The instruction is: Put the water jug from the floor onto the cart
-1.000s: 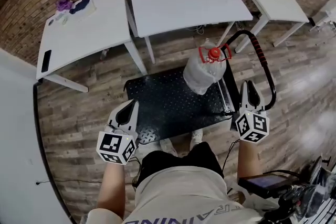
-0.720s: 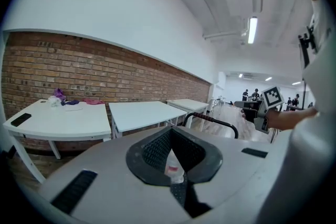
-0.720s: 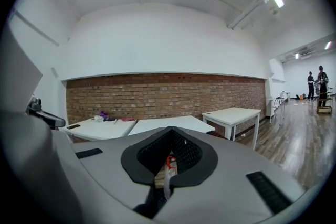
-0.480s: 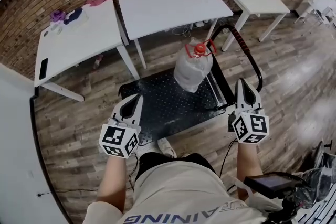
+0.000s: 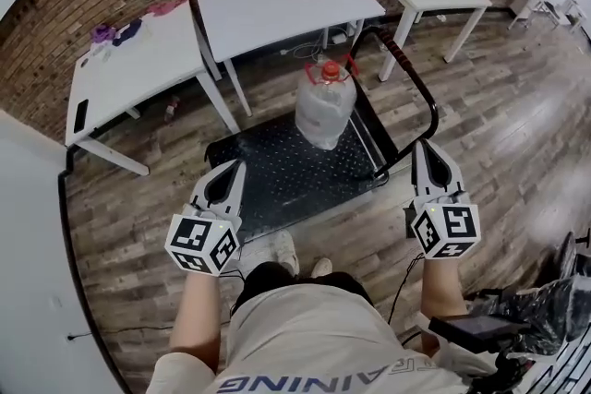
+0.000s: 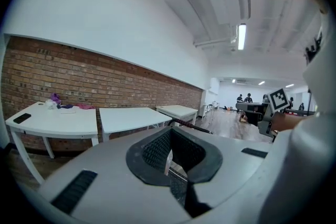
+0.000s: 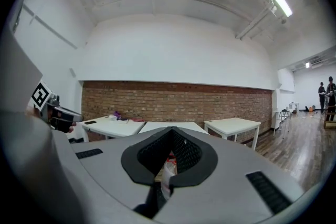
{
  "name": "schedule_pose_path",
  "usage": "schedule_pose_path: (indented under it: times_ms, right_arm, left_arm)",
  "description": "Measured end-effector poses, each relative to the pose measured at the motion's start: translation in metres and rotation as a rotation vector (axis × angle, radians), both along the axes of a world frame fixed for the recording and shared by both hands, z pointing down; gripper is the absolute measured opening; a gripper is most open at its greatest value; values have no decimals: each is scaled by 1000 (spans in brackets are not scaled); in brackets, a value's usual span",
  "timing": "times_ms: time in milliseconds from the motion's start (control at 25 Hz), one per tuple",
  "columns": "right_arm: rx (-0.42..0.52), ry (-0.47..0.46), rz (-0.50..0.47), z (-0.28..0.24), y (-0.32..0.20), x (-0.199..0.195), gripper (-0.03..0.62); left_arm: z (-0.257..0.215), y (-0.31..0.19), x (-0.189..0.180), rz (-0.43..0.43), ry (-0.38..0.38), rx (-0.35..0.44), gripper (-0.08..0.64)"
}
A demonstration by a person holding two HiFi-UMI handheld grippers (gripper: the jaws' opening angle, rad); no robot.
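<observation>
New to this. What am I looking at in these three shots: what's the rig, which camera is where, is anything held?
No robot: a person holds a two-jaw tool in each hand. The top-down picture comes from a head camera: left tool and right tool point toward a black cart, where the water jug stands upright near the handle. White tables stand beyond. The other two pictures come from cameras riding on each tool, looking along its jaws. Both tools are shut and empty.
</observation>
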State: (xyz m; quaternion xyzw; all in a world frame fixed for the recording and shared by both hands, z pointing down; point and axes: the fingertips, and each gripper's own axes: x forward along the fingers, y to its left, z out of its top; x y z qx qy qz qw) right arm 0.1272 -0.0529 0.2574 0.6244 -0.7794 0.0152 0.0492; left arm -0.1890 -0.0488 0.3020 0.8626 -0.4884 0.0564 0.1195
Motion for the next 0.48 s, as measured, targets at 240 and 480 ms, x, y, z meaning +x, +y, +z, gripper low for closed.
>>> schedule_pose_path:
  times_ms: [240, 480]
  right_arm:
    - [-9, 10, 2, -3, 38, 9, 3]
    - [20, 1, 8, -13, 45, -5, 2]
  left_arm:
    - [7, 25, -4, -15, -7, 3, 0]
    - [-20, 26, -7, 7, -4, 76, 0]
